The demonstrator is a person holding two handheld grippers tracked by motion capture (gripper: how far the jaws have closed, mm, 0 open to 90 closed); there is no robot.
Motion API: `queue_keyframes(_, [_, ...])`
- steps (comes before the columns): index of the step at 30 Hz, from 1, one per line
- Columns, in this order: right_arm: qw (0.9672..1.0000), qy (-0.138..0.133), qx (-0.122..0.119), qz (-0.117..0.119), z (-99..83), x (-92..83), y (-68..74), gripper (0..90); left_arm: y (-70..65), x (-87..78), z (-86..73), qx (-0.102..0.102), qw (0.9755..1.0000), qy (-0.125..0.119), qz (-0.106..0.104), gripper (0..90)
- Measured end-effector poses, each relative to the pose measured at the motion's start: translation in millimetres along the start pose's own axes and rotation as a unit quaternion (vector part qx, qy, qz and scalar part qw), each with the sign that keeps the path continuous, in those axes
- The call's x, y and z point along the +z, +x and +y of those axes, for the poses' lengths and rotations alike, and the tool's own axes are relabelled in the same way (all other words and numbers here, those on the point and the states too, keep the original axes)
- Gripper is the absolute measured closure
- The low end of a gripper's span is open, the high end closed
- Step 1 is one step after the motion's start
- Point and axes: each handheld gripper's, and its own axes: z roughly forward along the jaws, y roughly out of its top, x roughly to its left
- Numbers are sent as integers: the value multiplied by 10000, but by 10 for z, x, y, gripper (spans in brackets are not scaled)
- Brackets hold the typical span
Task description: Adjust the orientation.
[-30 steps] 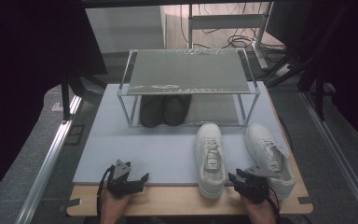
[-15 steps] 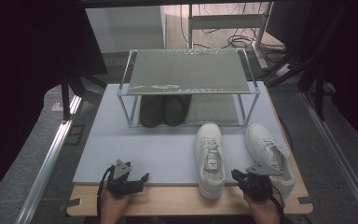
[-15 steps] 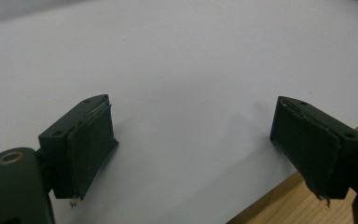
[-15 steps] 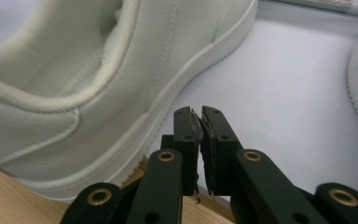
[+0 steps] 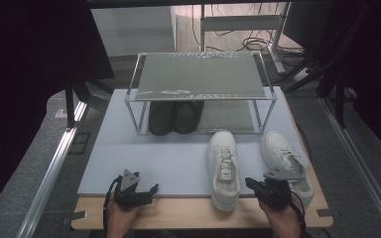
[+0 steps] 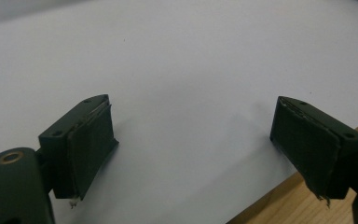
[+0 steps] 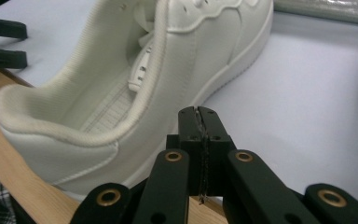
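Right gripper (image 5: pixel 254 184): near right of the worktop, held in a hand (image 5: pixel 284 220); jaws pressed together with nothing between them, having just closed. In the right gripper view its tip (image 7: pixel 204 122) sits just beside the outer wall of a shoe's heel.

Left gripper (image 5: pixel 150 190): near left, held in a hand (image 5: pixel 121 218); jaws wide apart and empty, hovering over the mat's near edge (image 6: pixel 200 154).

Left white shoe (image 5: pixel 223 167): on the mat, toe pointing far, heel at the mat's near edge, just left of the right gripper. In the right gripper view (image 7: pixel 135 84) its open collar and laces face the camera.

Right white shoe (image 5: pixel 284 161): on the mat's right part, toe far, angled slightly; its heel end lies partly behind the right gripper.

Dark shoes (image 5: pixel 174 116): a pair side by side under the rack, left half of the lower level.

Rack (image 5: pixel 198 77): clear-framed, two levels, at the far side of the mat; top shelf bare.

Mat (image 5: pixel 163 153): pale grey sheet covering most of the worktop.

Worktop (image 5: pixel 188 215): wooden, its edge showing as a strip along the near side.
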Motion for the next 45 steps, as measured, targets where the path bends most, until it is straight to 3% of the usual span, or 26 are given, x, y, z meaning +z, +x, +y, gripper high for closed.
queue_keyframes(11, [9993,-30,-277,246,193,-65,88,889,-5,0,1,-16,10000,7,22,130])
queue_keyframes(19, [9975,37,-493,505,314,14,192,890,-12,3,2,-35,10000,2,43,130])
queue_keyframes(31, [9961,189,-709,498,303,145,215,892,-19,1,2,-39,10000,4,62,132])
queue_keyframes(35, [9959,205,-690,541,306,140,186,892,-21,1,1,-37,10000,1,70,133])
queue_keyframes(45, [9969,245,-642,388,312,94,64,892,-22,0,1,-37,10000,3,79,133])
